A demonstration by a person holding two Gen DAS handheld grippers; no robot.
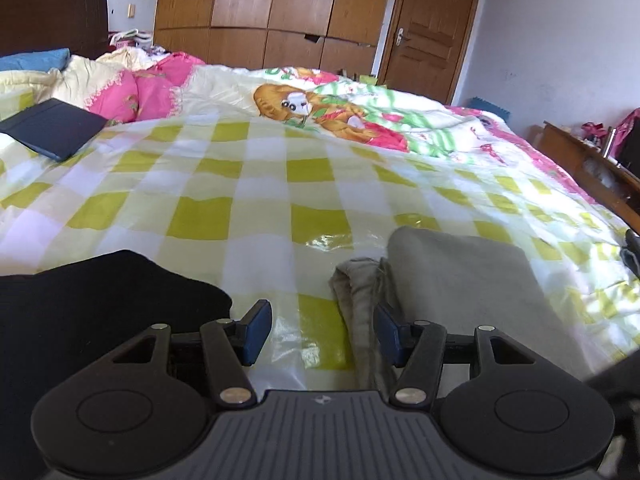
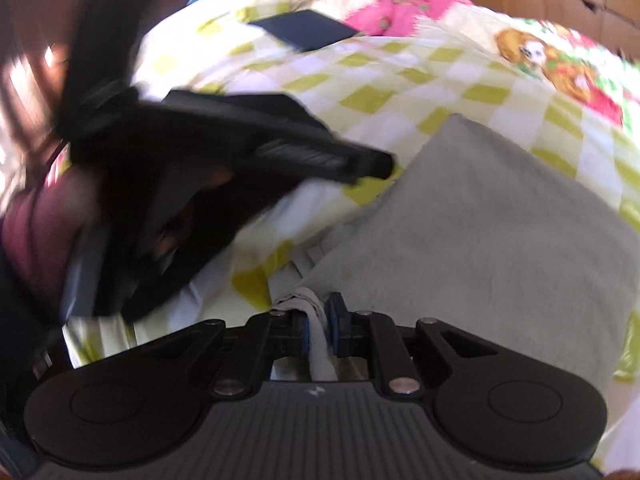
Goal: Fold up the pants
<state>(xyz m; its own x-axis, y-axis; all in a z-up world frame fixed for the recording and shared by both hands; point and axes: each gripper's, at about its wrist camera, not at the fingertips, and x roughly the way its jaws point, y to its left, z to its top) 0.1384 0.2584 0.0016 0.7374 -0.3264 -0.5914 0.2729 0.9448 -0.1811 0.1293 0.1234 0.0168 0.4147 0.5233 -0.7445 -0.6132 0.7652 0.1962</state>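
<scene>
On the bed, left wrist view: left gripper [image 1: 318, 334] spread wide, nothing between its blue pads, low over the quilt [image 1: 256, 184]. Grey pants [image 1: 468, 280], folded into a thick soft slab with a rounded far edge, lie just right of it; a rumpled waistband end touches the right finger. Quilt: glossy, slippery-looking, yellow-green check with a cartoon print. Black garment [image 1: 100, 320] at lower left; dark flat case [image 1: 52, 128] far left. Risk, judged: the open jaws could snag the loose hem, or the slick quilt could let the stack slide.

Right wrist view, blurred: right gripper [image 2: 319, 328] pinching a narrow bunched strip at the pants' [image 2: 480, 232] near edge. Fabric matte, fleecy. Left gripper [image 2: 280, 148] shows beyond as a dark smear. Risk, judged: so slim a pinch may catch one layer only, and lifting would undo the fold.
</scene>
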